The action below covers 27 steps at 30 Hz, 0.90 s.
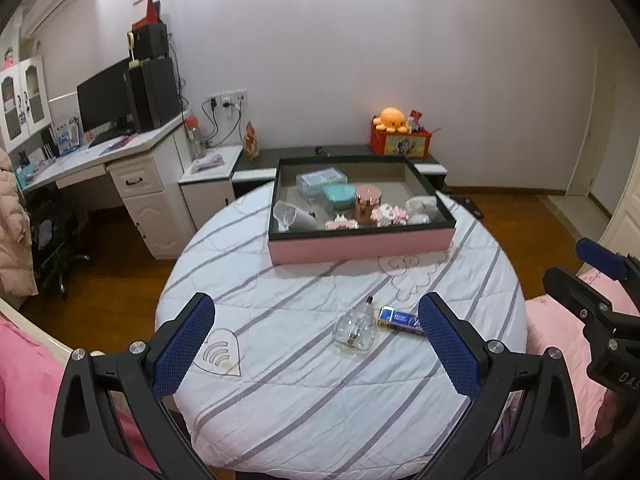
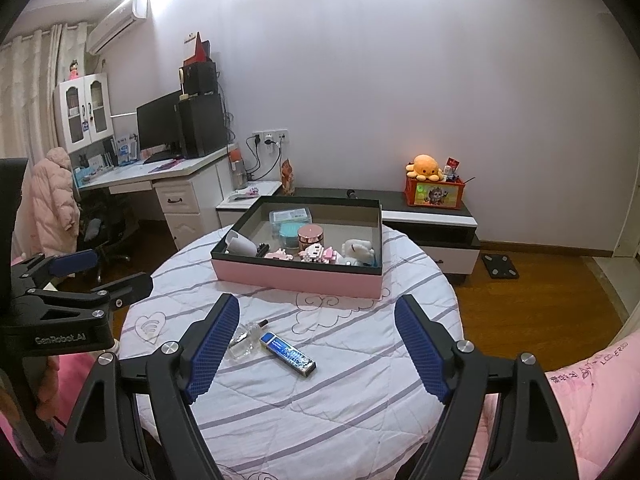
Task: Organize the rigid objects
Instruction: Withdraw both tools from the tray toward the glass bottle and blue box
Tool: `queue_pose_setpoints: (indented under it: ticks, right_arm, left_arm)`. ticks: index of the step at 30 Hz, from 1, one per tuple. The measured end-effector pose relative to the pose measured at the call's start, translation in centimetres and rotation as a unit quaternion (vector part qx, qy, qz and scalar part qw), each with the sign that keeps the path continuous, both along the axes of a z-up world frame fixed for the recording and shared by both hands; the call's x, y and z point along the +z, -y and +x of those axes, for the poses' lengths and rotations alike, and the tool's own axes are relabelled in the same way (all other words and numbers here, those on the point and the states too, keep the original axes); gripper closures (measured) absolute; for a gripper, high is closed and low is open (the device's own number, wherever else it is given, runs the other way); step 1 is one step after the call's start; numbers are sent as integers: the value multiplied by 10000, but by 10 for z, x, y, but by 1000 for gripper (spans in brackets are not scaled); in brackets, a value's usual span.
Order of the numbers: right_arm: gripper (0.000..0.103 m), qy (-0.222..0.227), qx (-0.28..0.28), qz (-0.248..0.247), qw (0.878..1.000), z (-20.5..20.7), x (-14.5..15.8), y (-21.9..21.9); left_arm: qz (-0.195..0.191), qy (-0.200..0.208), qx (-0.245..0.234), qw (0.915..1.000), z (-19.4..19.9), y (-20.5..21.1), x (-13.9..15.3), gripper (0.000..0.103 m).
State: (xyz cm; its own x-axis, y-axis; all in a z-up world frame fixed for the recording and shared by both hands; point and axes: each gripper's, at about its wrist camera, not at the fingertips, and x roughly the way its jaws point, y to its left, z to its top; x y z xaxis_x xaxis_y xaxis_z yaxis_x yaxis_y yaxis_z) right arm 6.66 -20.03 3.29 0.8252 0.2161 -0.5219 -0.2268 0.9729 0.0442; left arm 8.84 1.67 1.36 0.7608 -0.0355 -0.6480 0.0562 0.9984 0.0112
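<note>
Left wrist view: the left hand-held gripper hangs above a round counter covered in a striped white quilt, its blue-padded jaws spread wide and holding nothing. Between the jaws, on the cloth, lies a clear glass bottle on its side, its small neck pointing away toward a pink box at the far edge. Just to its right, almost touching, lies a blue lighter, its long axis running left to right and partly hidden by the right jaw. The box already holds several small items. The right hand-held gripper shows at the far right edge, jaws parted.

Right wrist view: the right hand-held gripper is also spread open and empty above the counter. The lighter lies between its jaws, long axis slanting from upper left to lower right. The bottle lies beside the left jaw, neck pointing up and right.

Judging by this, two items remain to be boxed and a pick-up is about to start. The next move likely calls for lowering and closing across the lighter's narrow width.
</note>
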Motion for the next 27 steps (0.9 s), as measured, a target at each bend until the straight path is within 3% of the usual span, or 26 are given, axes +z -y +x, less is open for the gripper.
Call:
queue_pose_setpoints:
  ticks: [7,14,22,27]
  right_arm:
    - [21,-448,125,-151,9988,24,-24,-8]
    - [21,-1077,335,-402,9928,60,-64,-28]
    - [21,-1667,529,-663,9824,100,-104,-48]
    - [21,-1930,699,-623,9767,115,-123,-51]
  left_arm:
    - [176,-696,-21,9974,25,6,-41,0]
    - [154,-1459,-65,9892,59,6,-86,0]
    - [133,-2083,-9,9780,90,-1,-126,0]
    - [126,-2268,8,9739,99,-6,-138,0]
